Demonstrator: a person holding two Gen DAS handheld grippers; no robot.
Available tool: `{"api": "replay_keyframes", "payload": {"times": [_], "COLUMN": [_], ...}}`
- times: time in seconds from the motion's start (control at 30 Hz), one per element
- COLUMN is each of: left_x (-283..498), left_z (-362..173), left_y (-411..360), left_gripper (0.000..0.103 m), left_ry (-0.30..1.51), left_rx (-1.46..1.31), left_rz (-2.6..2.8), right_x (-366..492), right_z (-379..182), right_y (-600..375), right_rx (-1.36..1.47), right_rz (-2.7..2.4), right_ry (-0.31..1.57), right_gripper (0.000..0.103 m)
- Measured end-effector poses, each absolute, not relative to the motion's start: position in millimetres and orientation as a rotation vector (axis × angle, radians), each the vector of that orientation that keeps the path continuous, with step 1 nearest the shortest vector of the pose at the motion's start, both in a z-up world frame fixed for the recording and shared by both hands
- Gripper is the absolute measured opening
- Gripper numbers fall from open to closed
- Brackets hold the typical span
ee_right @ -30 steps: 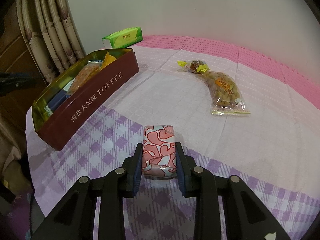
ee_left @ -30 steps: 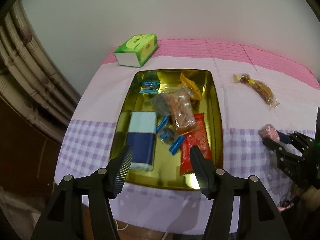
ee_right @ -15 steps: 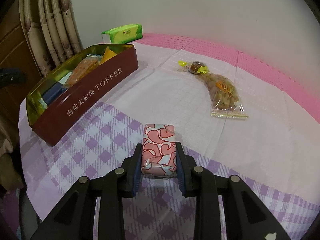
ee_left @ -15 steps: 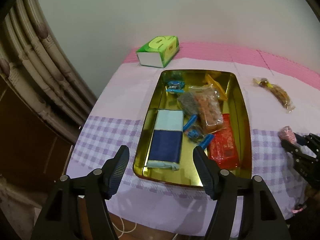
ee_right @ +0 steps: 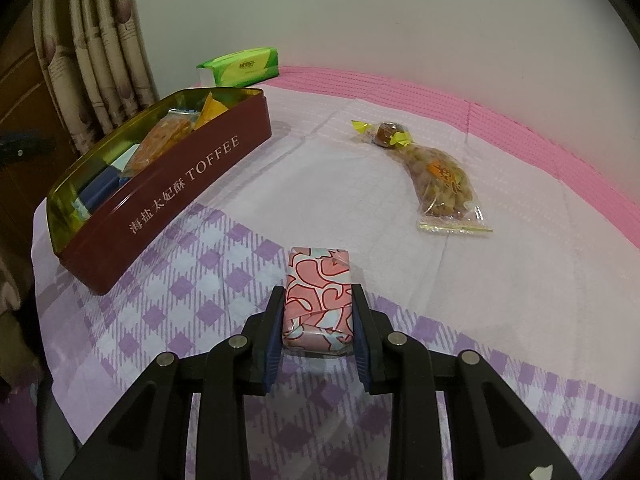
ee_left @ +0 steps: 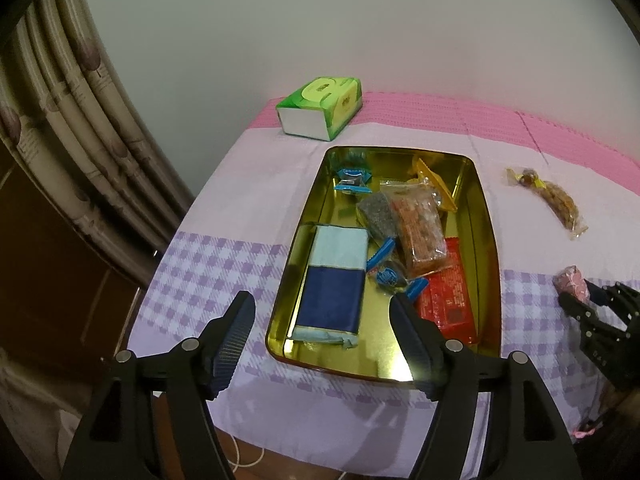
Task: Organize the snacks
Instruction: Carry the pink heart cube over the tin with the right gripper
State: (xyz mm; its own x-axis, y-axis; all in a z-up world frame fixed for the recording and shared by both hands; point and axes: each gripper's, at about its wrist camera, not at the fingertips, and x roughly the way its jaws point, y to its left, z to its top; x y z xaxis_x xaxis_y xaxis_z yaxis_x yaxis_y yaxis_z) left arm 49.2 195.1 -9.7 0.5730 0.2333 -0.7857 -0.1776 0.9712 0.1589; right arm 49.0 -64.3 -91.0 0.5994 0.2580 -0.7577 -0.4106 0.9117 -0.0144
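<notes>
A gold-lined toffee tin (ee_left: 490, 240) (ee_right: 192, 176) holds several snacks, among them a blue-and-pale-blue pack (ee_left: 334, 280) and a red packet (ee_left: 448, 304). My left gripper (ee_left: 322, 314) hovers above the tin's near end; its jaws are opening and nothing is between them. My right gripper (ee_right: 318, 300) (ee_left: 576, 300) is shut on a pink patterned wrapped snack (ee_right: 320, 292) (ee_left: 570, 280), low over the checked cloth to the right of the tin. A clear bag of nuts (ee_right: 440, 178) (ee_left: 560, 204) lies beyond it, with a yellow-wrapped candy (ee_right: 386, 134) at its far end.
A green tissue pack (ee_left: 320, 106) (ee_right: 242, 66) lies at the back by the wall. Curtains (ee_left: 80, 120) hang to the left of the table. The table's near edge (ee_left: 320, 436) lies just under my left gripper.
My left gripper has drawn back and to the left, so the tin now sits further right in its view, and its jaws have spread wider. The right gripper and its snack stay put.
</notes>
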Motion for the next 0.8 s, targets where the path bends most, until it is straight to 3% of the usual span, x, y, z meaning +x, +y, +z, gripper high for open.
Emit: {"api": "replay_keyframes", "payload": {"times": [0.2, 0.8], "left_x": [51, 51], "left_z": [-12, -13], "left_y": [197, 199], "left_gripper": [0.073, 0.073], "left_ry": [0.945, 0.948], "left_rx": [0.054, 0.053], "left_rz": [0.239, 0.246], "right_x": [42, 22], "right_z": [-90, -89], "right_y": [-61, -67], "right_rx": [-0.197, -0.083], "right_rz": [0.373, 0.395], "right_ry": [0.864, 0.922], "right_gripper": [0.033, 0.033]}}
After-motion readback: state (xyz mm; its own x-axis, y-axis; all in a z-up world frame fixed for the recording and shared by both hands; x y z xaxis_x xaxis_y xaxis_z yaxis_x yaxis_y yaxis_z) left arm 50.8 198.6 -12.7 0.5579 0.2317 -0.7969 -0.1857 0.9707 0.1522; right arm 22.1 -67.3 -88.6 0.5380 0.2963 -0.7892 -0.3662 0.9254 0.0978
